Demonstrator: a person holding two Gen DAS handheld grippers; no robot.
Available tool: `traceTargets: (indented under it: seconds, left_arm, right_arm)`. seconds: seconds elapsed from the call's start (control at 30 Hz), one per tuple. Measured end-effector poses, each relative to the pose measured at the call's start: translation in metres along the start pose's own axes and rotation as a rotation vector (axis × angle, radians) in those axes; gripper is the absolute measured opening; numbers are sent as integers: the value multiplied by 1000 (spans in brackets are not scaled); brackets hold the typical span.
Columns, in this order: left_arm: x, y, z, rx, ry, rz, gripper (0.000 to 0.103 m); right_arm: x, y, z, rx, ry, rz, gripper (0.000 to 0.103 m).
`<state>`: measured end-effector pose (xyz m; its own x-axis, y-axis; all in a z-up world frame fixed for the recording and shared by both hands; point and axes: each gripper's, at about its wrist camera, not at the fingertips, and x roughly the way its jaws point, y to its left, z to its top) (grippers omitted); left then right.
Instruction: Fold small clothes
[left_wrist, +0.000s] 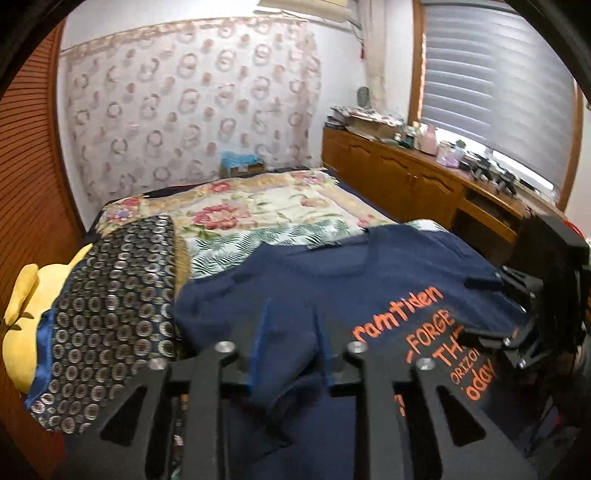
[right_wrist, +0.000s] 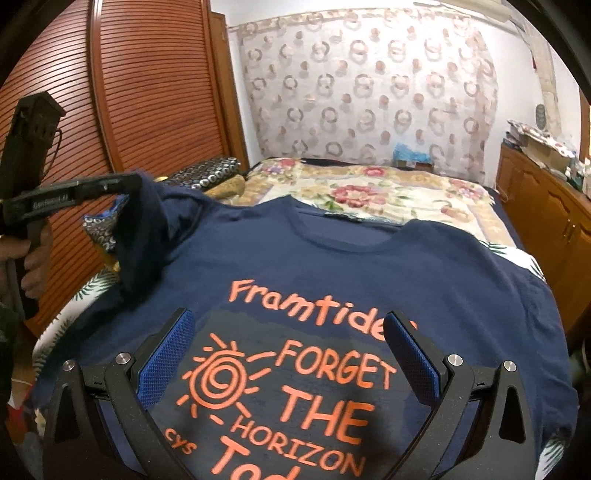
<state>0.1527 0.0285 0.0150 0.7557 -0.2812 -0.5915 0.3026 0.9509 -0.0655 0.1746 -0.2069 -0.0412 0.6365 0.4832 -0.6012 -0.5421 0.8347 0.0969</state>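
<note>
A navy T-shirt (right_wrist: 369, 266) with orange print lies face up on the bed, neck toward the far wall. My left gripper (left_wrist: 291, 332) is shut on the shirt's left sleeve (left_wrist: 288, 362) and holds it lifted. In the right wrist view the left gripper (right_wrist: 133, 188) shows at the left with the sleeve (right_wrist: 144, 236) hanging from it. My right gripper (right_wrist: 291, 332) is open and empty, hovering over the orange print, its blue pads (right_wrist: 166, 362) wide apart. It also shows at the right edge of the left wrist view (left_wrist: 517, 314).
A floral bedspread (left_wrist: 258, 210) covers the bed. A dark circle-patterned pillow (left_wrist: 110, 295) and a yellow plush (left_wrist: 26, 321) lie at the left. A wooden slatted wardrobe (right_wrist: 147, 92) stands left, a cluttered wooden cabinet (left_wrist: 406, 173) right under the window blinds.
</note>
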Motion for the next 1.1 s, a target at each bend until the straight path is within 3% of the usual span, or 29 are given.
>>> traceTargets:
  seconds: [0.27, 0.43, 0.7, 1.03, 1.1]
  left_arm:
    - [-20, 13, -5, -17, -17, 38, 55]
    - [-32, 37, -12, -54, -38, 96, 56]
    - [-41, 64, -21, -95, -67, 165, 59]
    - [-44, 85, -34, -134, -70, 192, 61]
    - [-44, 88, -35, -140, -70, 194, 61]
  right_arm:
    - [8, -5, 11, -33, 38, 17, 103]
    - [23, 7, 26, -93, 60, 78, 100]
    - [78, 55, 47, -187, 134, 236, 71]
    - [135, 114, 36, -329, 264, 349, 57]
    - [137, 119, 33, -369, 274, 339, 42]
